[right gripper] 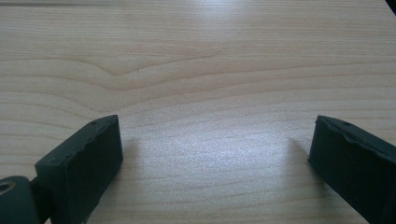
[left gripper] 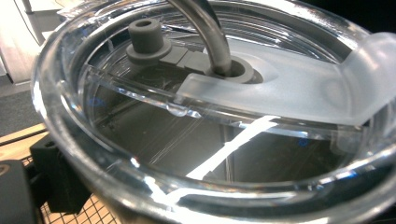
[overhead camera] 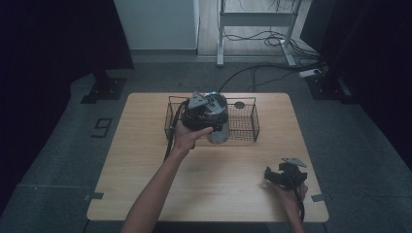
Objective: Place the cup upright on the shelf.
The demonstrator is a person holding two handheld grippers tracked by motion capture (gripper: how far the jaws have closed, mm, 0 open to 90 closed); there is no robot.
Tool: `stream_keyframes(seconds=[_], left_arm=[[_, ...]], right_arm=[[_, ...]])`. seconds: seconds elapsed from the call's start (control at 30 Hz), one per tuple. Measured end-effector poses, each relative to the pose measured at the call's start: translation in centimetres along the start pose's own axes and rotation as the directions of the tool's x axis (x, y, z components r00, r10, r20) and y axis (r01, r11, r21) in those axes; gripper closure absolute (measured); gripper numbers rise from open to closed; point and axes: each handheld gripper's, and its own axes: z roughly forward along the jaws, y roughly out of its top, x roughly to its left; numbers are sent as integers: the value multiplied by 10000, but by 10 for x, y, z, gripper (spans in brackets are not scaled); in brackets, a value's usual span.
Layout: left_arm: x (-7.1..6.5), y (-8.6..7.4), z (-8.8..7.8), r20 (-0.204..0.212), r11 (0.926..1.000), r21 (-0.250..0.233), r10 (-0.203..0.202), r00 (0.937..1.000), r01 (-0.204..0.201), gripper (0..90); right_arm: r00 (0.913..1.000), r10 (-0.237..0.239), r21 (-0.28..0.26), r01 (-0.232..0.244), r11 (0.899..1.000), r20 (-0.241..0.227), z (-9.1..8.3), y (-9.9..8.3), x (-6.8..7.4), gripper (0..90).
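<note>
A steel tumbler (overhead camera: 218, 132) with a clear lid (left gripper: 280, 88) and a bent metal straw (left gripper: 205, 32) is at the front left of a black wire basket (overhead camera: 245, 124). My left gripper (overhead camera: 201, 110) sits over the tumbler's top and is shut on it. In the left gripper view one black fingertip (left gripper: 51, 179) presses against the lid's rim, and the other is hidden behind the lid. My right gripper (overhead camera: 284, 175) rests open near the table's front right corner. Its jaws (right gripper: 215, 154) stand wide apart over bare wood.
The wooden table (overhead camera: 145, 145) has free room left of and in front of the basket. A small dark round object (overhead camera: 239, 104) lies just behind the basket. Cables and a desk frame (overhead camera: 255, 19) are on the floor beyond the table.
</note>
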Motion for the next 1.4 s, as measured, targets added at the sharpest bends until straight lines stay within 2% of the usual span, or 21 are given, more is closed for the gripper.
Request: stream_keyframes(seconds=[0.4, 0.7, 1.07, 1.3, 1.4], left_arm=[[14, 7, 8, -308, 9999, -59, 84, 9995, -86, 43], [17, 11, 17, -289, 9998, 111, 184, 9994, -181, 43], [28, 20, 27, -476, 10000, 51, -59, 9988, 62, 43], [37, 19, 37, -919, 9993, 271, -221, 9955, 247, 43], [41, 20, 43, -980, 9988, 274, -369, 9945, 398, 43]], right_arm=[[10000, 5, -5, -5, 10000, 2, 0, 0, 0, 25], [10000, -1, 7, 1, 10000, 3, 0, 0, 0, 25], [10000, 7, -6, -7, 10000, 5, 0, 0, 0, 27], [10000, 26, -17, -26, 10000, 13, 0, 0, 0, 30], [10000, 39, -12, -39, 10000, 21, 0, 0, 0, 31]])
